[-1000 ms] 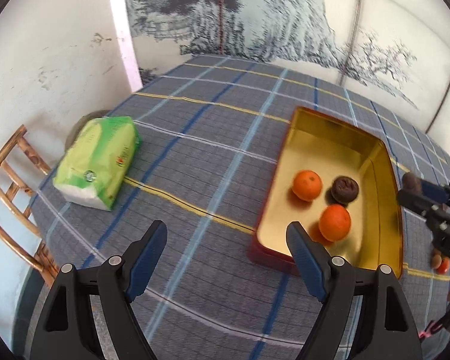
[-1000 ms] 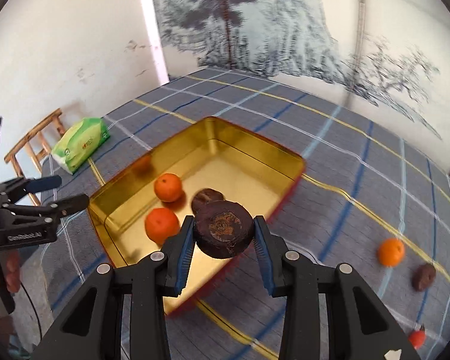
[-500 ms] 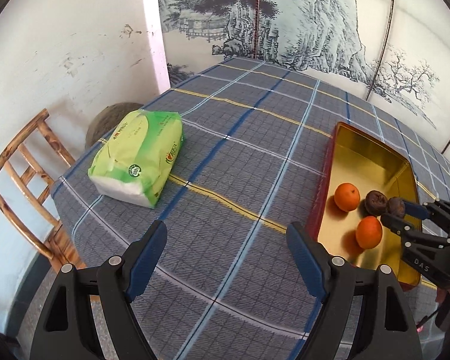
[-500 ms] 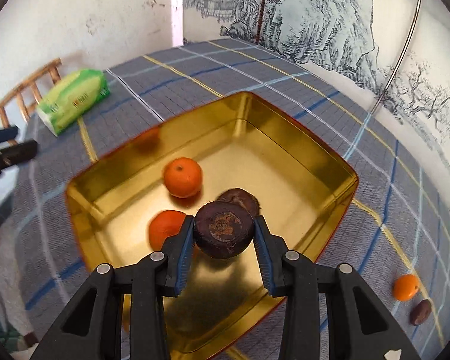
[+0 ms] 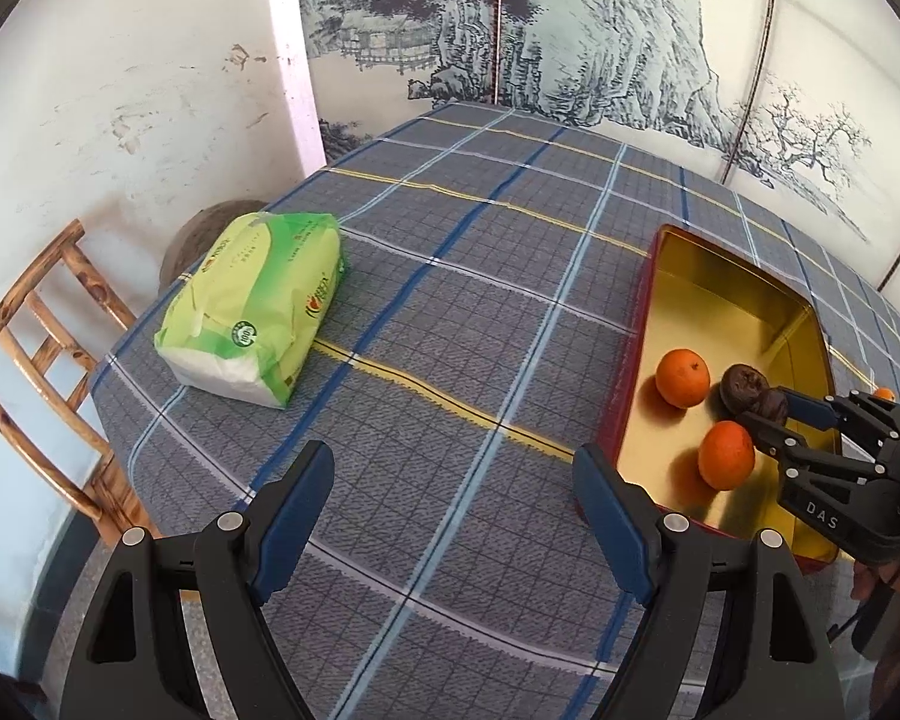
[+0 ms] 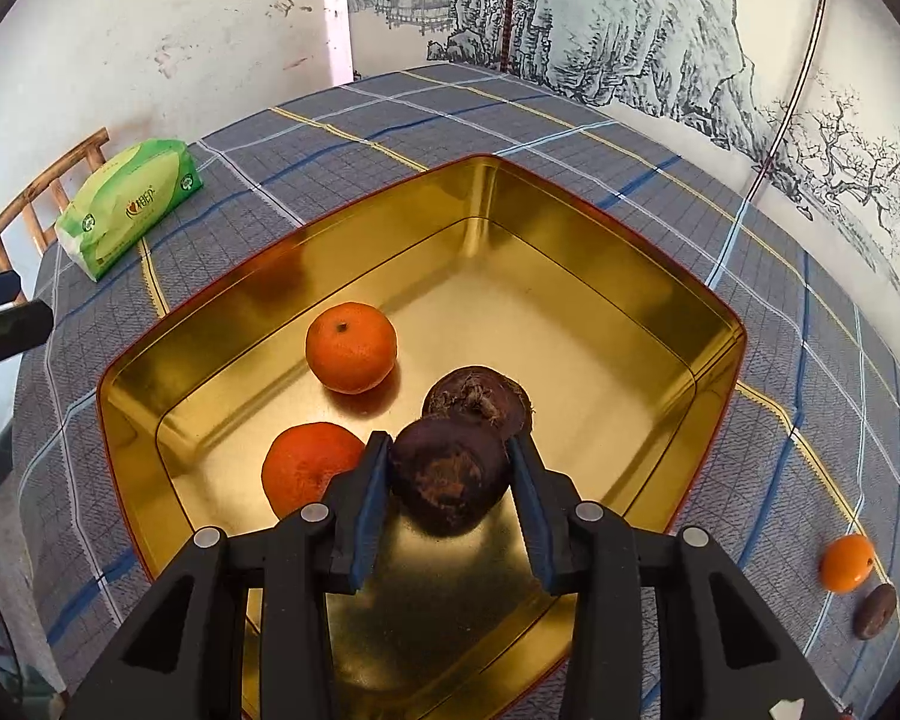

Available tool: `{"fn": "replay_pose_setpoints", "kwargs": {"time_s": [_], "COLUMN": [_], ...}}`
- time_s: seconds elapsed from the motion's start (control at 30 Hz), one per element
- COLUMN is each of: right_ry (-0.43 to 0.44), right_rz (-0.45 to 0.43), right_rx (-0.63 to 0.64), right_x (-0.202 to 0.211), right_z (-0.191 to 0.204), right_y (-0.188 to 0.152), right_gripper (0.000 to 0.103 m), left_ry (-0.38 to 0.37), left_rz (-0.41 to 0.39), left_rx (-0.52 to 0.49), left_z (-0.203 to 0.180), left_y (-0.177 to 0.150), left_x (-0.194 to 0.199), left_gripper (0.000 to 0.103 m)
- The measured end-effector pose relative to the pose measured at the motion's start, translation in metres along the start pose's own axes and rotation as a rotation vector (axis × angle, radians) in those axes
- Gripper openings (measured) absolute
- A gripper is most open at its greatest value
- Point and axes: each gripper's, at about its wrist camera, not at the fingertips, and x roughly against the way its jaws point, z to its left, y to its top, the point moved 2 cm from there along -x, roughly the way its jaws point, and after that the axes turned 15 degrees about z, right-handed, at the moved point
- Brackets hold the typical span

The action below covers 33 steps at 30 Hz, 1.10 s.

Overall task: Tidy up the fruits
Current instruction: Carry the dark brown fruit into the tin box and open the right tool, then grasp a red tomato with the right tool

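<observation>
A gold tin tray (image 6: 660, 276) with a red outside sits on the plaid tablecloth; it also shows in the left wrist view (image 5: 810, 324). It holds two oranges (image 6: 351, 347) (image 6: 306, 468) and a dark brown fruit (image 6: 480, 399). My right gripper (image 6: 450, 480) is shut on a second dark brown fruit (image 6: 447, 480), low over the tray beside the first. In the left wrist view the right gripper (image 5: 777, 411) reaches into the tray. My left gripper (image 5: 453, 504) is open and empty above the cloth, left of the tray.
A green tissue pack (image 5: 252, 306) lies at the table's left edge, also in the right wrist view (image 6: 129, 204). A wooden chair (image 5: 36, 372) stands beyond that edge. An orange (image 6: 846, 563) and a dark fruit (image 6: 875, 611) lie on the cloth right of the tray.
My right gripper has carried the dark fruit over the tray and lowered it beside the other dark fruit. My left gripper has drawn back to the left, away from the tray.
</observation>
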Motion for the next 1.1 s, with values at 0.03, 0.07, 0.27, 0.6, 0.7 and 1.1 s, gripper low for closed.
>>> {"fn": "replay_pose_setpoints", "kwargs": {"time_s": [0.03,0.07,0.27,0.6,0.7,1.1], "right_ry": [0.0,0.003,0.026,0.002,-0.08,-0.172], "right_rz": [-0.005,-0.015,-0.086,-0.205,-0.216,-0.095], "right_rx": [-0.001,-0.003,-0.016,-0.17,-0.268,-0.586], "right_x": [0.001,0.003,0.028,0.097,0.115,0.09], "right_z": [0.0,0.0,-0.004,-0.07,-0.118,-0.25], "right_y": [0.0,-0.001,-0.009,-0.084,-0.125,-0.241], "right_gripper": [0.039,0.039,0.054,0.054,0.054,0.045], "left_ry": [0.0,0.0,-0.017,-0.091,-0.109,-0.202], "left_rz": [0.0,0.001,-0.008,-0.039,-0.039,0.012], "left_rx": [-0.004,-0.008,-0.044,-0.195,-0.254,-0.518], "left_z": [-0.002,-0.003,-0.019,-0.084,-0.108,-0.227], "left_y": [-0.001,-0.001,-0.004,-0.01,-0.013,-0.046], "left_x": [0.0,0.0,0.005,0.023,0.026,0.025], "left_gripper": [0.082,0.082,0.082,0.082,0.082,0.082]}}
